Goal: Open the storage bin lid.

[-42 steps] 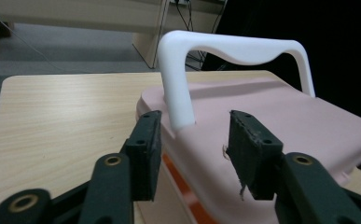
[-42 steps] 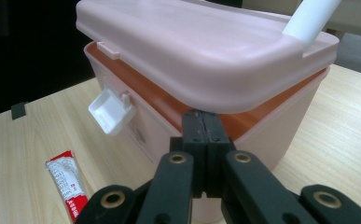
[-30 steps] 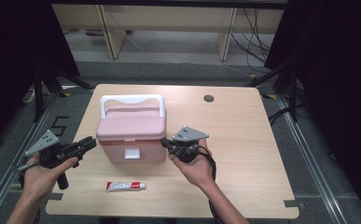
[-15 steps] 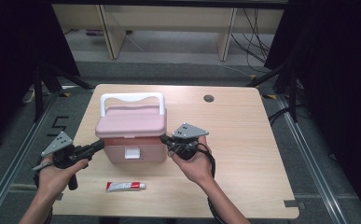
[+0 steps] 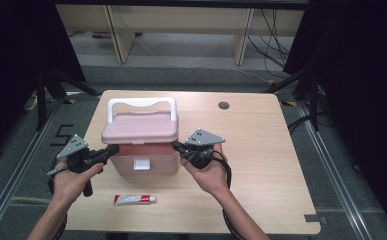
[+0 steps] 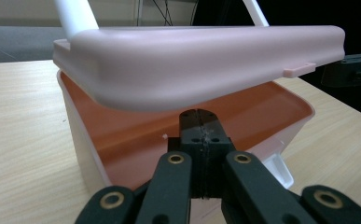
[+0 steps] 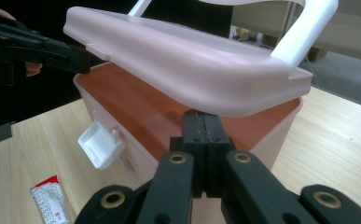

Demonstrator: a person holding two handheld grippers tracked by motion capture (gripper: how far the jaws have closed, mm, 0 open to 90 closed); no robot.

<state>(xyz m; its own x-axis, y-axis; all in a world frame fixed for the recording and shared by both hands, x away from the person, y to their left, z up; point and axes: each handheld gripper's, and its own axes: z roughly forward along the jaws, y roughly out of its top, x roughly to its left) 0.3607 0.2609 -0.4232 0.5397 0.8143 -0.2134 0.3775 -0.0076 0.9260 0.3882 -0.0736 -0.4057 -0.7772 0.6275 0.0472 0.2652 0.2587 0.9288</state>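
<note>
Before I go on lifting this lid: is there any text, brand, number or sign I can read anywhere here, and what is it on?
Nothing can be read.
Tube on the table: red and white with grey print, too blurred to read.
Pink box, its lid, white handle and white latch: no lettering visible.
Floor left of the table: dark marks, possibly figures; cannot tell.

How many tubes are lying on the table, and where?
1. A single red-and-white tube lies flat on the table near the front edge, in front of the pink box. The box's inside is partly hidden, so more could be there.
</note>
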